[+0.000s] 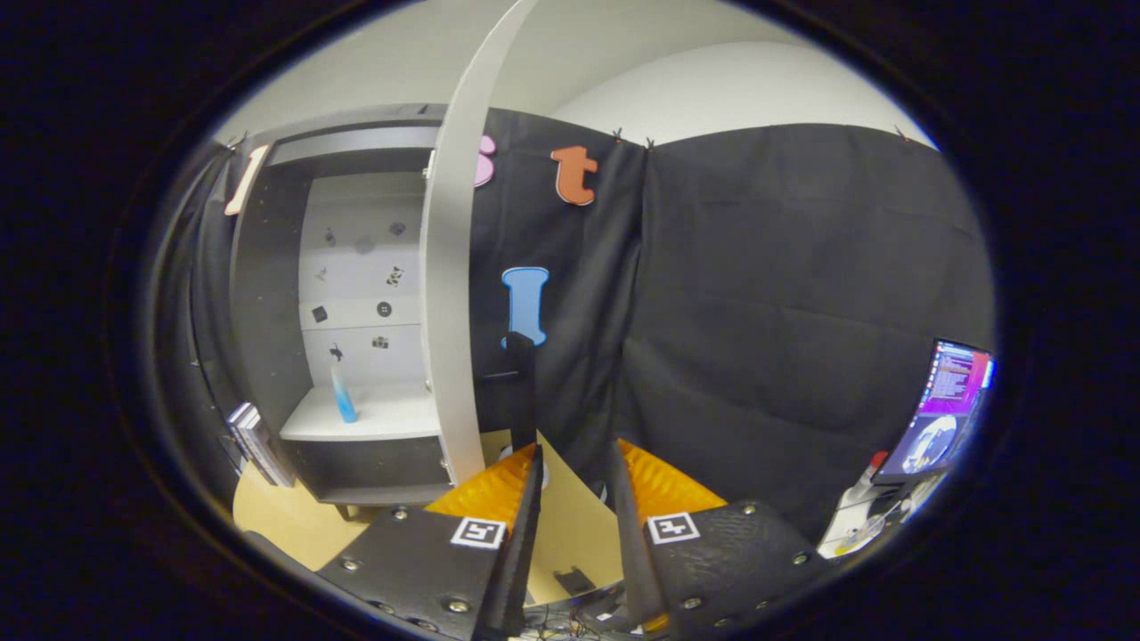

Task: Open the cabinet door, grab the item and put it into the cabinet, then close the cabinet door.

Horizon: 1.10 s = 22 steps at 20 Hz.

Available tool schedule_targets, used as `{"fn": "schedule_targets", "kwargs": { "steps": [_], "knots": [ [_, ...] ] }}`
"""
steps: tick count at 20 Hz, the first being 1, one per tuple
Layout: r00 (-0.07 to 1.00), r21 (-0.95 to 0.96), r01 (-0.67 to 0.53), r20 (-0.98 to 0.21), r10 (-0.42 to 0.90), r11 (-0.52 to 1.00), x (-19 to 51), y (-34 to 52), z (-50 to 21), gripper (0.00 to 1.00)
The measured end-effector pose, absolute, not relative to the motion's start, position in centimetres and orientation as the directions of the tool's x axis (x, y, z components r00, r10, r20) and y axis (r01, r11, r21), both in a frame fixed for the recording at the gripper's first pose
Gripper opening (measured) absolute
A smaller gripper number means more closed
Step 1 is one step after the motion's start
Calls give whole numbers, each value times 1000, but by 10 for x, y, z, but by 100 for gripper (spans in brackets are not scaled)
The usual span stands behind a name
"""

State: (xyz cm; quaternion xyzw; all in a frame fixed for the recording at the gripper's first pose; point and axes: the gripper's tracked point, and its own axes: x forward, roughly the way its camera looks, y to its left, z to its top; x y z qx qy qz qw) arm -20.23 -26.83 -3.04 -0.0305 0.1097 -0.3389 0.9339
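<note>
Fingers (574,463) narrowly parted, holding nothing | cabinet door (450,294) open ahead | blue bottle (343,396) on shelf (374,418)

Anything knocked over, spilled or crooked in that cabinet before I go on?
Nothing stands out. The blue bottle stands upright on the white shelf inside the cabinet, with no spill around it. The cabinet door hangs open, unbroken. The gripper is open and holds nothing; its fingers point past the door's edge.

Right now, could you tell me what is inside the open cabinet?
A blue spray bottle stands on the cabinet shelf. The open door hides the right part. The gripper fingers are apart, holding nothing.
</note>
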Motion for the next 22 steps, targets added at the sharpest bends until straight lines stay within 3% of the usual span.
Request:
{"fn": "schedule_targets", "kwargs": {
  "steps": [6,22],
  "knots": [
    [778,-113,585,-203,-595,803,-197,-255,-33,44],
    [923,8,269,-288,-255,963,-147,-156,-45,44]
  ]
}}
